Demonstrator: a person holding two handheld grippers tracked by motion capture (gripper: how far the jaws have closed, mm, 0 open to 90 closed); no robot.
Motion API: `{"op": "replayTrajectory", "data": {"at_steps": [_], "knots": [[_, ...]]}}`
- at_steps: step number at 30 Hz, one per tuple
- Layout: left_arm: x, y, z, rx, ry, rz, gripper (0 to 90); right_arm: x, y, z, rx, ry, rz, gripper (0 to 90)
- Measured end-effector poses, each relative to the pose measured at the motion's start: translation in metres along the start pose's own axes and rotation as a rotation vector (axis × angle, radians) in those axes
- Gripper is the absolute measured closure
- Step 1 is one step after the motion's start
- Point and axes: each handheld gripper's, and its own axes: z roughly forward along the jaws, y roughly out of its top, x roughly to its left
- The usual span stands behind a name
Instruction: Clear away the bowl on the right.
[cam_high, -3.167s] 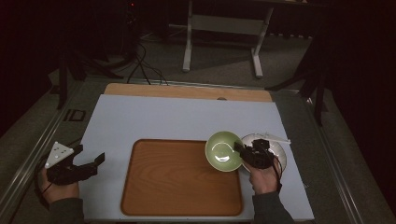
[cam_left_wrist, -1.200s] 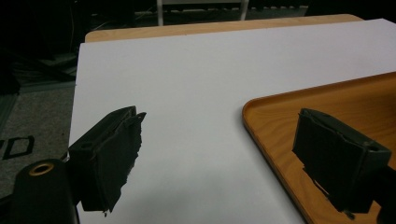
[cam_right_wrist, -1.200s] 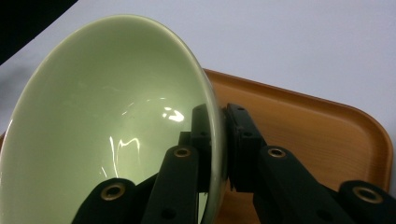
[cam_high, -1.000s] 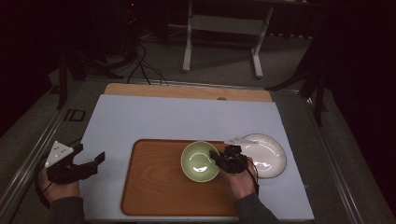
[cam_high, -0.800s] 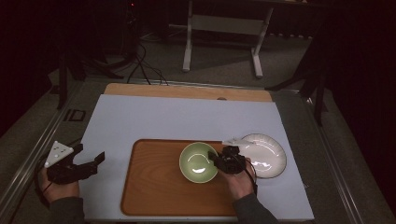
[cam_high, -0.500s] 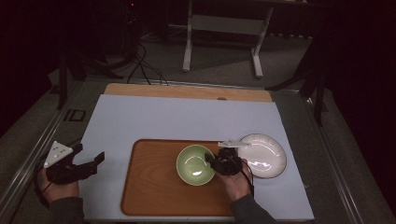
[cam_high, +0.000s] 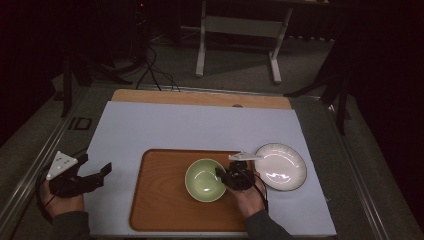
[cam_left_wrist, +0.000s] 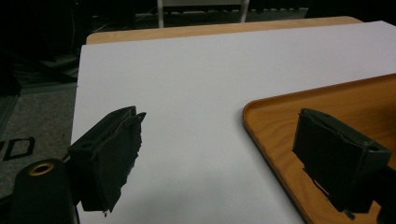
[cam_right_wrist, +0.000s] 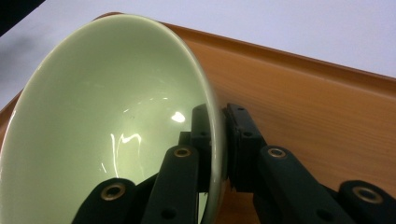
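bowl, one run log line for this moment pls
right hand-held gripper: shut on bowl rim | bowl: over tray | plate: right of tray | left hand-held gripper: open, idle

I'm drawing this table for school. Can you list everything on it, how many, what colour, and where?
bowl: one, pale green, over the middle of the tray, clamped at its right rim
tray: one, brown wood, near side of the mat
plate: one, white with a dark rim, on the mat right of the tray
mat: one, white, covering most of the table
table: one, light wood, a strip showing past the mat's far edge
right gripper: one, black, jaws closed on the bowl's rim
left gripper: one, black, jaws apart, holding nothing, at the mat's left edge
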Motion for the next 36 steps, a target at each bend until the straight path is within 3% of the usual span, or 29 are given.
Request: {"op": "replayTrajectory", "data": {"at_steps": [26,36], "knots": [[0.000,0.000,0.000,-0.001,0.000,0.000,14.9,0.009,-0.008,0.013,0.048,0.022,-0.022,82.2],[0.000,0.000,0.000,0.000,0.003,0.001,14.9,0.001,-0.009,0.021,0.068,0.037,0.025,82.1]]}}
